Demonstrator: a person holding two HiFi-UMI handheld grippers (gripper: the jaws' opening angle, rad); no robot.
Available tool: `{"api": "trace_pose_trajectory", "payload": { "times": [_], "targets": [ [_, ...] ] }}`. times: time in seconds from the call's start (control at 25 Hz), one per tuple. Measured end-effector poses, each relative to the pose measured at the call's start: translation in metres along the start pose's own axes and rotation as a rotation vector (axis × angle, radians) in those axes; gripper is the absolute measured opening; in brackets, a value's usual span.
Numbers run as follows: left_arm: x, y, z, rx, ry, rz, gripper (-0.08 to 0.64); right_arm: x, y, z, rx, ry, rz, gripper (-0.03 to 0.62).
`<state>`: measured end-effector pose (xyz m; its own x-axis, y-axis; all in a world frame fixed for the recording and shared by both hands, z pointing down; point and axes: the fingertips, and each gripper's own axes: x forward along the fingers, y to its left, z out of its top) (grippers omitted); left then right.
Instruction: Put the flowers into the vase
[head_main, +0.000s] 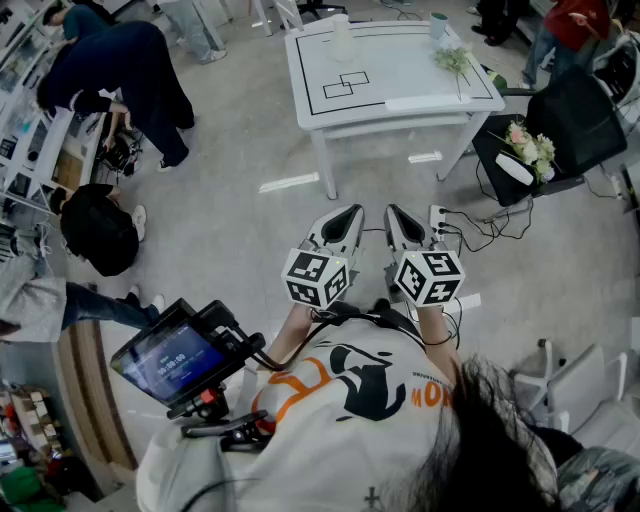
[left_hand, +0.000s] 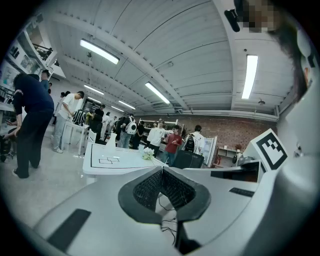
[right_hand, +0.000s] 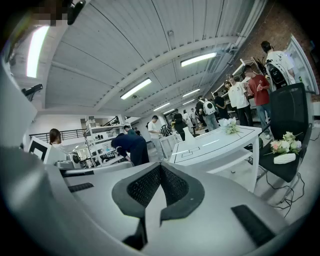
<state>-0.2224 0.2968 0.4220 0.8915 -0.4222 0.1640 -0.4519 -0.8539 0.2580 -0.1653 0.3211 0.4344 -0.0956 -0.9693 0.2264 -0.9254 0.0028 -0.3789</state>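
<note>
— Are those two grippers carrying anything?

— No, both are empty. The left hand-held gripper (head_main: 350, 212) and the right hand-held gripper (head_main: 393, 212) are each closed all the way, pads pressed together with nothing between them. The person holds them side by side, close in front of the chest, over the bare floor (head_main: 240, 230). They point roughly level toward the table (head_main: 400, 70).

— Where are the flowers, then?

— The flowers (head_main: 453, 58) lie on the far right part of the table, a small white and green sprig with its stems trailing toward the near right edge. They are well apart from both grippers.

— And the vase?

— The white vase (head_main: 342, 38) stands upright at the table's far edge, left of the middle and well apart from the flowers. Two black rectangles (head_main: 345, 83) are drawn on the tabletop nearer than the vase. A cup (head_main: 439, 25) stands at the far right corner, just beyond the flowers.

— Isn't there another bunch over there?

— Yes, a pink and white bouquet (head_main: 530, 148) rests on the black chair (head_main: 580, 120) to the right of the table. A small screen (head_main: 168, 362) sits on a mount at the person's left side.
</note>
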Motion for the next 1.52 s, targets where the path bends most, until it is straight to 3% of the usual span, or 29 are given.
{"api": "trace_pose_trajectory", "payload": {
  "times": [0.56,0.84,1.04,1.36,1.52],
  "targets": [
    [0.012,-0.001,-0.002,-0.025,0.001,-0.009,0.011,0.0,-0.022,0.004,0.03,-0.017,-0.032,0.012],
    [0.033,-0.009,-0.003,-0.066,-0.013,-0.003,0.011,-0.002,-0.043,0.009,0.02,-0.011,-0.01,0.012],
    [0.056,-0.018,-0.003,-0.053,-0.022,0.013,0.011,-0.002,-0.066,0.015,-0.015,0.0,0.004,0.012],
    [0.085,-0.025,-0.018,-0.105,-0.008,0.031,0.011,0.005,-0.097,0.008,-0.003,0.039,0.03,0.012],
    [0.097,-0.022,-0.01,-0.095,-0.008,0.026,0.011,0.011,-0.103,0.012,0.008,0.044,0.03,0.012]
  ]
}}
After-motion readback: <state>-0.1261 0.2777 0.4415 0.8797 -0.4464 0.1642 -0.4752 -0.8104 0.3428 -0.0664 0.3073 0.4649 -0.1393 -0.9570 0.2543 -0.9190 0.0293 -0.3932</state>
